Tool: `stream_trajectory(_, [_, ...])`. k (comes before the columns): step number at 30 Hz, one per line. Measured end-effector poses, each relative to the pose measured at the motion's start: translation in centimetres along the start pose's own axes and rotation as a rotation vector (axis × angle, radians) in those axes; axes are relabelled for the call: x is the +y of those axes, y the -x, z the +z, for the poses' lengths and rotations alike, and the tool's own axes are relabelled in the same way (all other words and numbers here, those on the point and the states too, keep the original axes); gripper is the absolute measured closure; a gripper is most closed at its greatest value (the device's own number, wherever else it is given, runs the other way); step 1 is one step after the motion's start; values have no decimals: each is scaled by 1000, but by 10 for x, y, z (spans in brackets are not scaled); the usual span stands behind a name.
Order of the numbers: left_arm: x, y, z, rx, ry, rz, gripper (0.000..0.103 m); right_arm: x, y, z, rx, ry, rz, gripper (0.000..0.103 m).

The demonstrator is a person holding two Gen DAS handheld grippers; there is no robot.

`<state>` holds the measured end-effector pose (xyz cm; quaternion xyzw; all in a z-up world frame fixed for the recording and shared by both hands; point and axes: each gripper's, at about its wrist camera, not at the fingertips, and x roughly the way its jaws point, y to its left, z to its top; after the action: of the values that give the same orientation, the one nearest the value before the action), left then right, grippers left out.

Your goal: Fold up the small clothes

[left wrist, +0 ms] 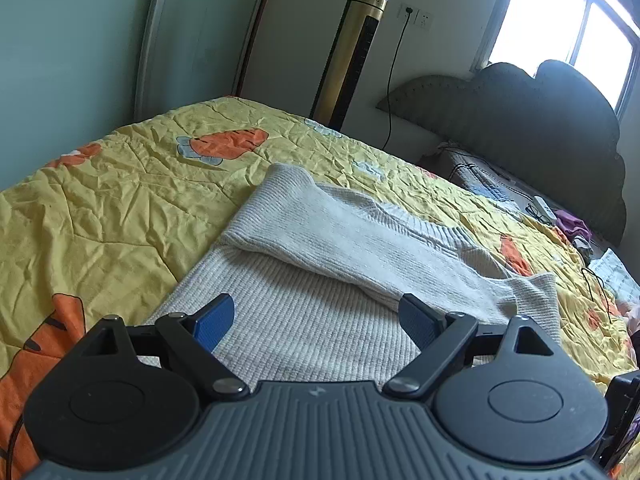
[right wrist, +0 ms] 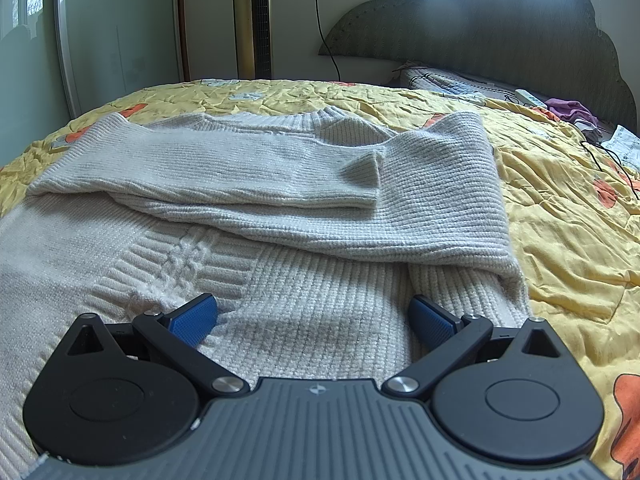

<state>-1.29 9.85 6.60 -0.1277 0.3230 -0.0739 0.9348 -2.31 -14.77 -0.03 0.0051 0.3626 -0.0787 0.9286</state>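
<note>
Looking down, we see the cream knit sweater [right wrist: 280, 208] spread on the yellow carrot-print quilt [left wrist: 100, 208], both sleeves folded across its chest. We hold the left gripper [left wrist: 320, 318] and right gripper [right wrist: 316, 318] above its lower body, jaws spread wide, gripping nothing.
</note>
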Motion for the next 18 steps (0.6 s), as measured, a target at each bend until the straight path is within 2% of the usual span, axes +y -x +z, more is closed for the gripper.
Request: stream_trajectory(18, [5, -4, -4, 8, 0, 13, 13, 0, 0, 0, 0, 0, 0, 0])
